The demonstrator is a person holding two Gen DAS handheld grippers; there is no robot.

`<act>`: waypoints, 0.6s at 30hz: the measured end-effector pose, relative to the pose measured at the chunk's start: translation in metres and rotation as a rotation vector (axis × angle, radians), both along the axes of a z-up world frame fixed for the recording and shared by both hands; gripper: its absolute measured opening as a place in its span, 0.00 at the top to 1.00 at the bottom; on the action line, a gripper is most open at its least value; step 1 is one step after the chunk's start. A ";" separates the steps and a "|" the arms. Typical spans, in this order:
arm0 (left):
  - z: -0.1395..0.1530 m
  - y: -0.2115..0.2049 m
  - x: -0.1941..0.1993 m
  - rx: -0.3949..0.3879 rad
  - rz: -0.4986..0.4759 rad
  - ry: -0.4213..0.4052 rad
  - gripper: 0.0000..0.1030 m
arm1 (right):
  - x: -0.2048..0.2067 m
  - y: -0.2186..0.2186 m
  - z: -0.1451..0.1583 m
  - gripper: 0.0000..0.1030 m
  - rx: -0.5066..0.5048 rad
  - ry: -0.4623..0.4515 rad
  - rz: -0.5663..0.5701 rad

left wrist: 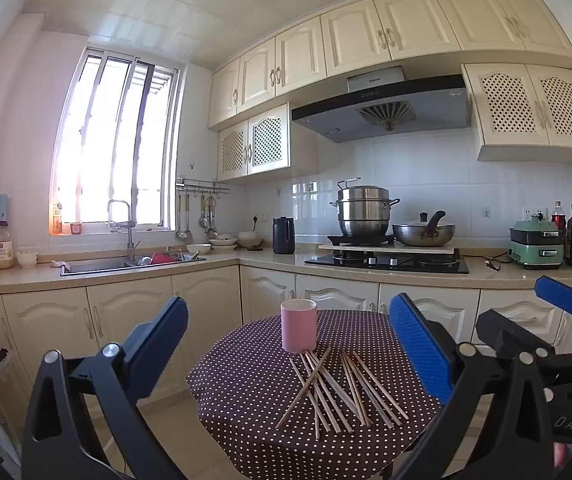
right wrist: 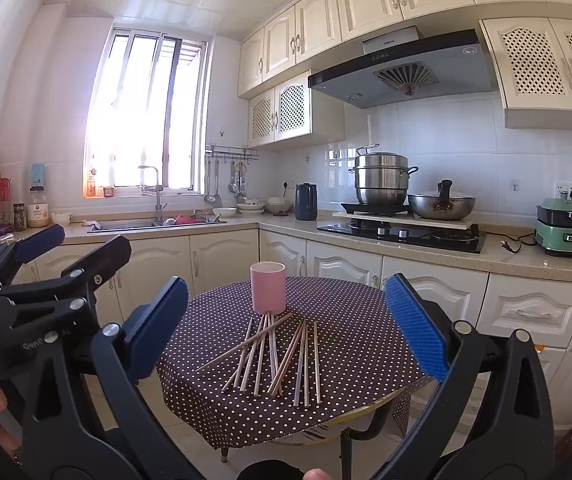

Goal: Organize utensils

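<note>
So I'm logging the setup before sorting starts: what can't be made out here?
- Cup interior: both views, hidden by its wall.
- Chopsticks' exact count: both views, they overlap.
- Table near edge: left view, cut off by the frame.
- Sink contents: too small.

You have one pink cup (right wrist: 268, 287), about a dozen chopsticks (right wrist: 274, 354), one table (right wrist: 349, 376), and two grippers.

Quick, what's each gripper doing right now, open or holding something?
Left gripper: open, holding nothing.
Right gripper: open, holding nothing.
</note>
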State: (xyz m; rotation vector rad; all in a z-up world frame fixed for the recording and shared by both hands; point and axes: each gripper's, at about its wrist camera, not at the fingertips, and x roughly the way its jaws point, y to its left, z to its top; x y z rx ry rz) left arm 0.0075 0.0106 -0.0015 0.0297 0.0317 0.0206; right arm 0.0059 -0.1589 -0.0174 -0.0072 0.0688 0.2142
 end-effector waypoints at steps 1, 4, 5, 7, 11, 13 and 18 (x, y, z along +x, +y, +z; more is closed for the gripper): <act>0.000 0.000 0.000 0.000 0.000 0.001 0.04 | 0.000 0.000 0.000 0.06 0.001 -0.001 0.000; 0.000 0.000 0.000 0.001 0.001 0.000 0.04 | 0.000 0.000 0.001 0.06 -0.001 -0.004 -0.002; 0.001 0.000 0.000 0.002 0.000 0.001 0.04 | 0.000 -0.001 0.001 0.06 -0.002 -0.006 -0.003; 0.000 0.000 0.000 0.003 0.001 0.002 0.04 | 0.000 -0.001 0.000 0.06 -0.004 -0.005 -0.006; -0.001 0.000 0.000 0.004 -0.002 0.006 0.04 | 0.001 -0.002 -0.001 0.06 -0.002 0.000 -0.006; -0.001 -0.001 0.001 0.004 -0.001 0.009 0.04 | 0.001 -0.002 -0.001 0.06 -0.001 0.003 -0.005; -0.002 -0.001 0.004 0.002 -0.004 0.017 0.04 | 0.004 -0.003 -0.002 0.06 -0.003 0.009 -0.005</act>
